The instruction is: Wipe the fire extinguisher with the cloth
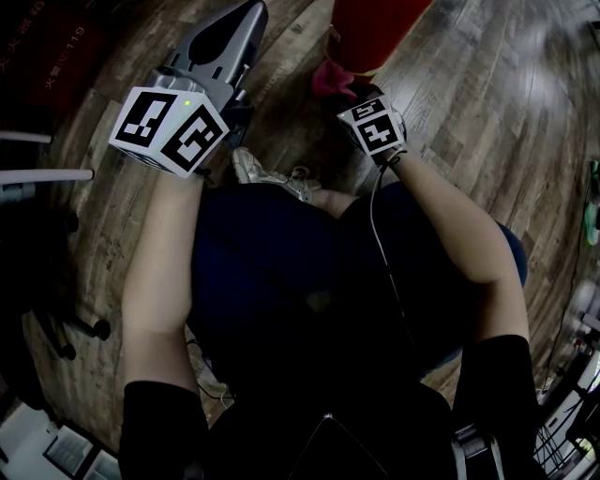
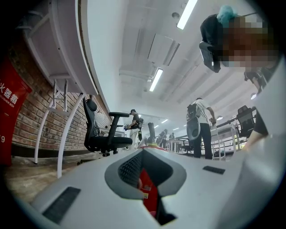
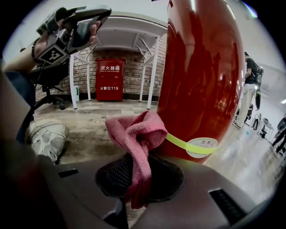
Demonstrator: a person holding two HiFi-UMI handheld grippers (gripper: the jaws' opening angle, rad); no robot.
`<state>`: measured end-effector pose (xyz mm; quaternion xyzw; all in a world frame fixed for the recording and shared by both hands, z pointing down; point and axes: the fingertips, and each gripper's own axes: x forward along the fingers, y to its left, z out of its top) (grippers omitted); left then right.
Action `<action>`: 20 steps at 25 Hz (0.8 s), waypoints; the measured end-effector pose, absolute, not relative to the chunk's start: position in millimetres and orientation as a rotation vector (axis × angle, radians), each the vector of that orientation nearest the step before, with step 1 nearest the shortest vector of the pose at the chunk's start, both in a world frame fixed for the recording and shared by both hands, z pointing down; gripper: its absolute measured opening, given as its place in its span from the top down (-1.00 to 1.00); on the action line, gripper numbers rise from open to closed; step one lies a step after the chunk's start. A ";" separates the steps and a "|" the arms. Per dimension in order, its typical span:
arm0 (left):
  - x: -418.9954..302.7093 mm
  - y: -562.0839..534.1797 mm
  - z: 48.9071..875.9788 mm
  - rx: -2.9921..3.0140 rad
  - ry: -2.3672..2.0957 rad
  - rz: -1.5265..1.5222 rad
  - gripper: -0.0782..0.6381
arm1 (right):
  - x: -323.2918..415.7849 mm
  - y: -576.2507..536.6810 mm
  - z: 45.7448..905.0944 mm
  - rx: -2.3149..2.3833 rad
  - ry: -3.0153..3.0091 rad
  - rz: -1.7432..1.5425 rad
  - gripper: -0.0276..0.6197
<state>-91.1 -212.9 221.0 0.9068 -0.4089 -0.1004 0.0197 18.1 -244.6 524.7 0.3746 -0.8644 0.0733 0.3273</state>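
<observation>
A red fire extinguisher (image 3: 201, 80) stands upright on the wooden floor, with a yellow-green band near its base. In the head view the fire extinguisher (image 1: 375, 28) shows at the top edge. My right gripper (image 3: 138, 163) is shut on a pink cloth (image 3: 136, 132), whose bunched end rests against the cylinder's lower left side. The head view shows the cloth (image 1: 330, 77) just ahead of the right gripper (image 1: 345, 89). My left gripper (image 1: 246, 19) is raised to the left, shut and holding nothing. Through the gap in the left gripper (image 2: 145, 154) a strip of the extinguisher (image 2: 147, 192) shows.
A grey shoe (image 1: 267, 173) lies on the floor near my knees. A red fire cabinet (image 3: 109, 79) stands against the brick wall behind white table legs (image 3: 149, 76). A black office chair (image 2: 100, 129) and standing people (image 2: 201, 127) are farther off.
</observation>
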 end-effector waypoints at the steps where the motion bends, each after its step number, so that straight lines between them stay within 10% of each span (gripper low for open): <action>1: -90.4 -213.0 220.8 2.813 -1.266 -0.312 0.74 | 18.3 -245.1 527.6 0.972 -2.257 0.181 0.70; 20: -86.6 -216.7 218.0 2.794 -1.213 -0.351 0.74 | 28.9 -247.8 590.7 0.822 -2.111 0.080 0.70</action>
